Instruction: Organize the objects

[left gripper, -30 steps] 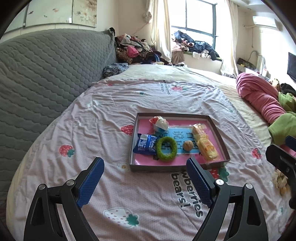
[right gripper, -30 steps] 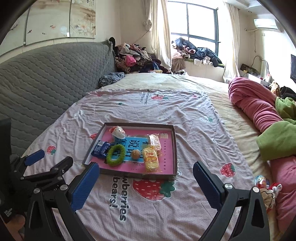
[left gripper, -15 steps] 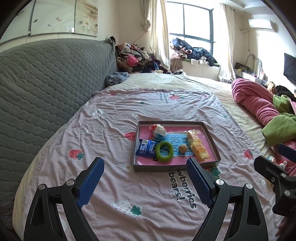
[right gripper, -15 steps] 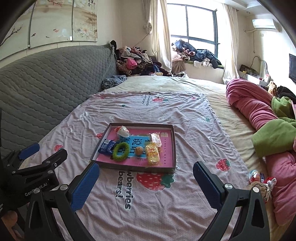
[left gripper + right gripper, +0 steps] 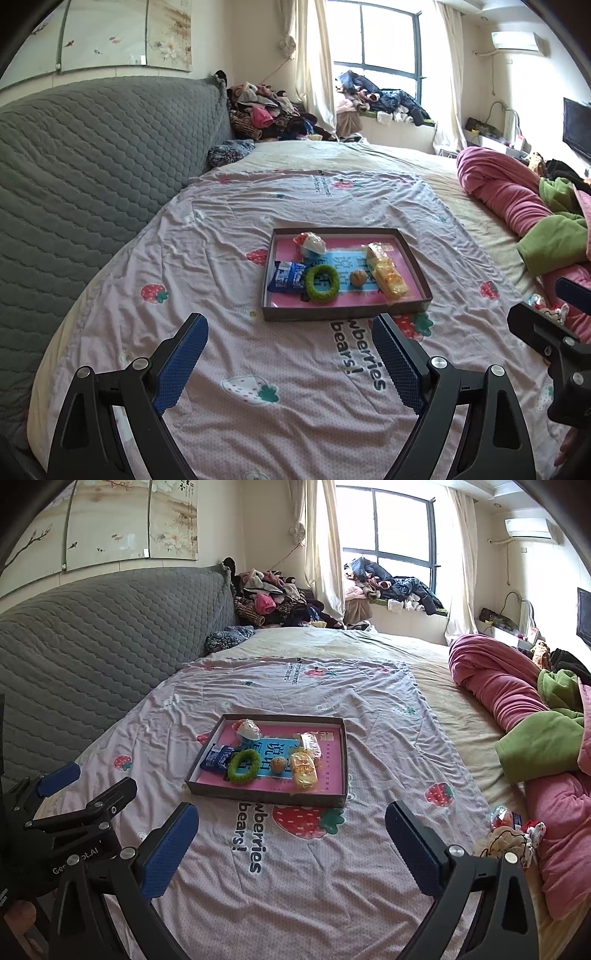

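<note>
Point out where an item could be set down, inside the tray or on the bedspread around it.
Inside the tray, only the pink strip right of the yellow snack pack is bare; the left and middle are crowded around the green ring. The bedspread between the tray and both grippers' fingers lies free.

Left gripper (image 5: 290, 354): black plastic frame, blue bumpy pads, shiny round screws. Right gripper (image 5: 291, 843): same look. White letters on left gripper's black side.

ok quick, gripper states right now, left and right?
Left gripper: open, nothing between its jaws, short of the tray.
Right gripper: open, empty, also short of the tray.
</note>
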A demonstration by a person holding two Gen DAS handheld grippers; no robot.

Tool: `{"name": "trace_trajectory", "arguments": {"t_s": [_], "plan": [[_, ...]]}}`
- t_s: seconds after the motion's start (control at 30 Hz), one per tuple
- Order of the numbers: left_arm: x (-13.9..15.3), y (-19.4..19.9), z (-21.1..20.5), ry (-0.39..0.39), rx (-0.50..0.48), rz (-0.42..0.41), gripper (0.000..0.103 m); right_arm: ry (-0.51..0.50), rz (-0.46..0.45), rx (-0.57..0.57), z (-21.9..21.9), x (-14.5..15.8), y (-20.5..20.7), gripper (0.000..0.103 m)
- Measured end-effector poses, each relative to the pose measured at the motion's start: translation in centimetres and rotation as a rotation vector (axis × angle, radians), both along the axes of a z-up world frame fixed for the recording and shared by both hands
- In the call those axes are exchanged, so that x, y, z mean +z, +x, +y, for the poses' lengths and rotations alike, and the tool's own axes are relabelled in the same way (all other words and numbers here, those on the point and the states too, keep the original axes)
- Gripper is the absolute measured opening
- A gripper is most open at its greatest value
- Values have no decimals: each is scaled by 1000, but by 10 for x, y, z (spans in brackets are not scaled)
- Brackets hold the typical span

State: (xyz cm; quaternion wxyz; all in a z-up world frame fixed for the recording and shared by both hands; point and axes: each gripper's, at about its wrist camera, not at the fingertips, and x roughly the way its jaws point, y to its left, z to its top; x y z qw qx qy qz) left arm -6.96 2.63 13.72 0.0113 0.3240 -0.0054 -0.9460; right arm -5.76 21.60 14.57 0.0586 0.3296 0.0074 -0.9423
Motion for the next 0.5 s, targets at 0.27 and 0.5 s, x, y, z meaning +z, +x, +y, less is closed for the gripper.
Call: {"name": "trace_trajectory", "arguments": {"t_s": [0.27,0.5], "plan": [[-7,11,6,-7,-10,-10,91,0,-20,-6,6,-8,7,102],[-17,11,7,-17,-17,-23,91,2,-52,-4,7,-27,7,102]]}}
